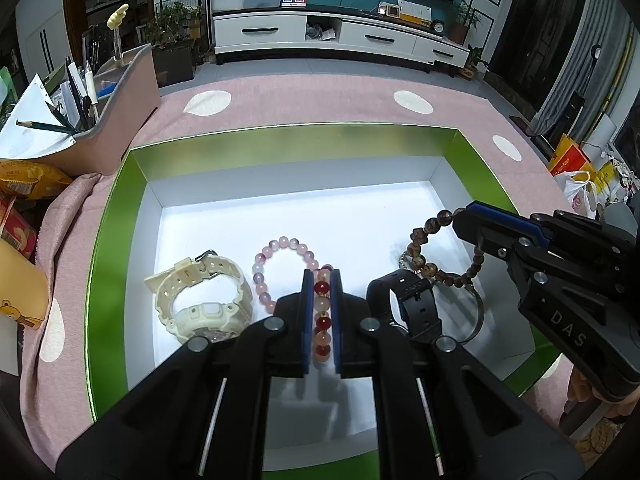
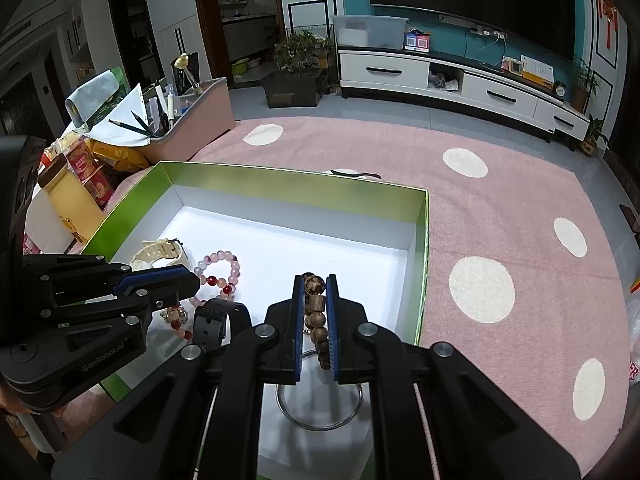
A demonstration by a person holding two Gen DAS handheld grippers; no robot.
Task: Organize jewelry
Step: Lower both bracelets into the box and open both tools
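A green box (image 1: 304,136) with a white floor holds the jewelry; it also shows in the right wrist view (image 2: 280,184). My left gripper (image 1: 322,280) is shut on a pink and red bead bracelet (image 1: 280,250), low in the box. My right gripper (image 2: 314,286) is shut on a brown wooden bead bracelet (image 2: 316,308); in the left wrist view that bracelet (image 1: 424,256) hangs from it (image 1: 460,216) above the floor. A cream watch (image 1: 204,300), a black watch (image 1: 404,300) and a silver bangle (image 2: 320,412) lie in the box.
A pink organiser (image 1: 100,120) with pens and paper stands left of the box, with snack packets (image 1: 24,188) beside it. The box sits on a pink cloth with white dots (image 2: 500,240). A TV cabinet (image 1: 340,36) stands far behind.
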